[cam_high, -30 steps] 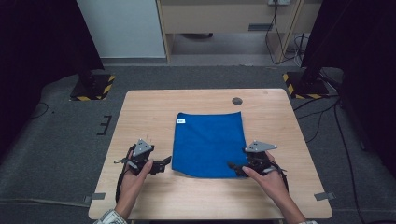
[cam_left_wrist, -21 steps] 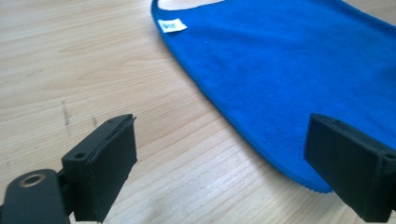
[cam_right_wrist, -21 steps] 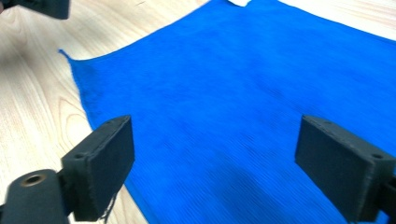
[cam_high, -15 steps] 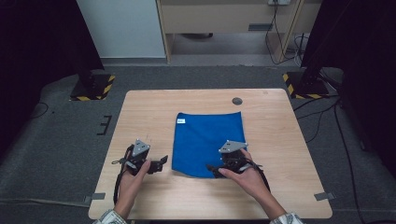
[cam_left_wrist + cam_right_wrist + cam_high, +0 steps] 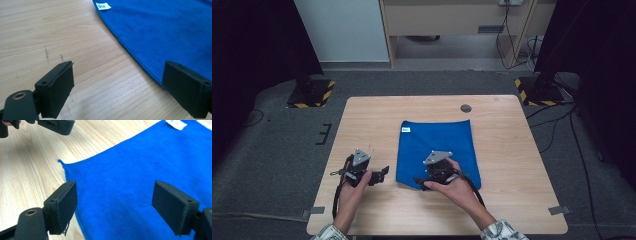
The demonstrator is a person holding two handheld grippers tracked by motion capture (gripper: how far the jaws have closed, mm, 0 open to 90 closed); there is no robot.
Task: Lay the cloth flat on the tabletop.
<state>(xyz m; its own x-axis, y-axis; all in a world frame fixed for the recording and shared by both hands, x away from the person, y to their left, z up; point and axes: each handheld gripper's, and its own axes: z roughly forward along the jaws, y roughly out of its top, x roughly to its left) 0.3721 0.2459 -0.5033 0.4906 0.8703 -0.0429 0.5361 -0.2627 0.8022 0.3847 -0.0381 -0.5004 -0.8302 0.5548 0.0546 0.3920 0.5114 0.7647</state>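
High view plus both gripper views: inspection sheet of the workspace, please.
Surface: light wooden table, faint scuff marks, dark round grommet near far edge.
Job's things: flat blue microfibre cloth, white label at far left corner.
Clutter: nothing seen.
Grippers: left gripper open over bare wood beside the cloth's edge; right gripper open above the cloth's near left corner, jaws just been closing, not pinching cloth.
Cables: black cable trailing from left gripper.
Surroundings: grey carpet, hazard-striped stand bases.

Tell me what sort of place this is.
Probably a lab or recording room, not a home: a bare wooden table on grey carpet, hazard-striped stand bases at its far corners, loose cables on the floor, and a single blue cloth laid out.
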